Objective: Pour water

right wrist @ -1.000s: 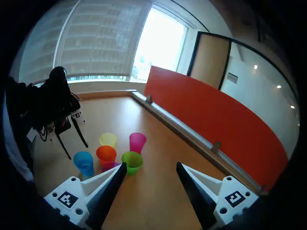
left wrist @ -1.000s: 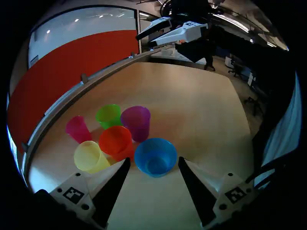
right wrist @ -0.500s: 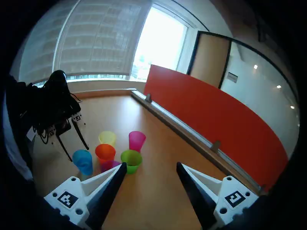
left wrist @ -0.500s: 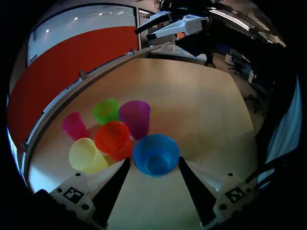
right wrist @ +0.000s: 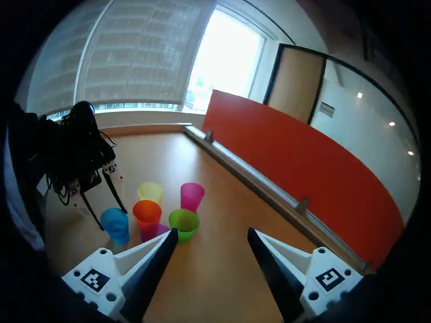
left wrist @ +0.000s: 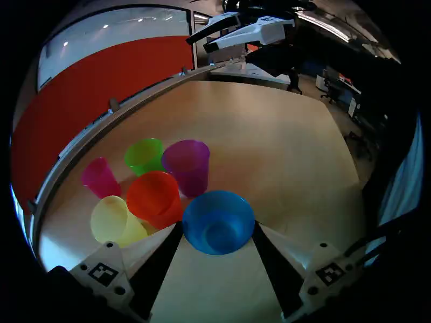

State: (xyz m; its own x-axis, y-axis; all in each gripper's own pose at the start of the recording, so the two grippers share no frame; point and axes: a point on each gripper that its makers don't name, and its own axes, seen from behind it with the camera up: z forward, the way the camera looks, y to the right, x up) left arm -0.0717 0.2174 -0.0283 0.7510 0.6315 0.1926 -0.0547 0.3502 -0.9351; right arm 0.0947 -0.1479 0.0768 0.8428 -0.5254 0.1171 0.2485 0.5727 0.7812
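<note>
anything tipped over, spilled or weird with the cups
Nothing stands out. The blue plastic cup, orange plastic cup, yellow plastic cup, purple plastic cup, green plastic cup and pink plastic cup all stand upright, clustered on the wooden table, with no puddle visible. The blue one sits between the open left tongs.

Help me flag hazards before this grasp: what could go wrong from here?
1. The open left gripper flanks the blue cup, and the orange cup sits right beside one finger; closing may knock it into the yellow cup.
2. The blue cup narrows toward its base, so a grip near the rim could slip.
</note>
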